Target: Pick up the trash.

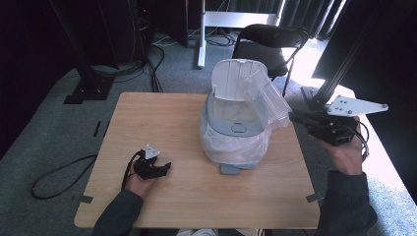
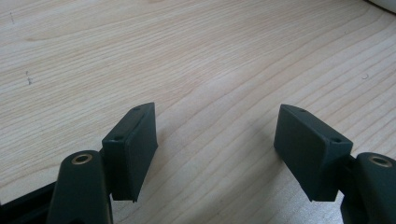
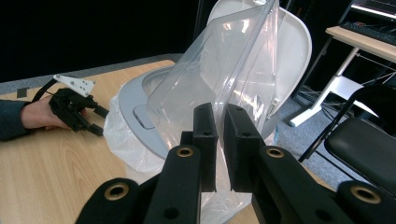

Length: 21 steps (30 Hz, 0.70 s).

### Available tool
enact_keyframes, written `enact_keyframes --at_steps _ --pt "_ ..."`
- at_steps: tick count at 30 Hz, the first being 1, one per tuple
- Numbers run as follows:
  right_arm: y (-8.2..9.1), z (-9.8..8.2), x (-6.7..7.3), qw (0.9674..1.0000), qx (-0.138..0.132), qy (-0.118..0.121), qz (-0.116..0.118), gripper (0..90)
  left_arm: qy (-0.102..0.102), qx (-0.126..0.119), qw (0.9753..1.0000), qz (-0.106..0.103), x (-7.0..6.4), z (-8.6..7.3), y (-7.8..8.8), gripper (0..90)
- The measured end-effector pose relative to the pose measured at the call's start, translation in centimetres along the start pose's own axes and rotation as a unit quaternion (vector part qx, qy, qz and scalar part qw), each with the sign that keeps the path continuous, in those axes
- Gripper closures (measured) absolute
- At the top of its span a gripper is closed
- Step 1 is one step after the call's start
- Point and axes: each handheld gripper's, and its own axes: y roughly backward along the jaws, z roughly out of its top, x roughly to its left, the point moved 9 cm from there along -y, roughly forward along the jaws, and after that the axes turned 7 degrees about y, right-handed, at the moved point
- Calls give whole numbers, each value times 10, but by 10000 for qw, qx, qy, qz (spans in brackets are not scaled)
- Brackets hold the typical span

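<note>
A small grey bin (image 1: pixel 236 129) with a white plastic liner (image 1: pixel 231 147) stands on the wooden table (image 1: pixel 157 118), its white lid (image 1: pixel 235 78) tipped up and back. My right gripper (image 1: pixel 295 117) is at the bin's right side, shut on the edge of a clear plastic container (image 1: pixel 269 96) that leans over the bin's opening. In the right gripper view the pads (image 3: pixel 205 135) pinch the thin wall of the clear container (image 3: pixel 219 60) above the bin (image 3: pixel 135 100). My left gripper (image 1: pixel 166 167) rests on the table left of the bin, open (image 2: pixel 217 135), with bare wood between its jaws.
A black folding chair (image 1: pixel 270 42) stands behind the table. Dark stand legs and cables (image 1: pixel 98 83) lie on the carpet at the back left. A white desk leg (image 1: pixel 200 34) rises behind the bin. The table's front and left parts are bare wood.
</note>
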Motion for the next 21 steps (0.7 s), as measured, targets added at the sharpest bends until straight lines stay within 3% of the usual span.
enact_keyframes --at_steps 21 --pt "-1 11 2 9999 -74 64 75 835 -1 1 10000 0 0 0 0 301"
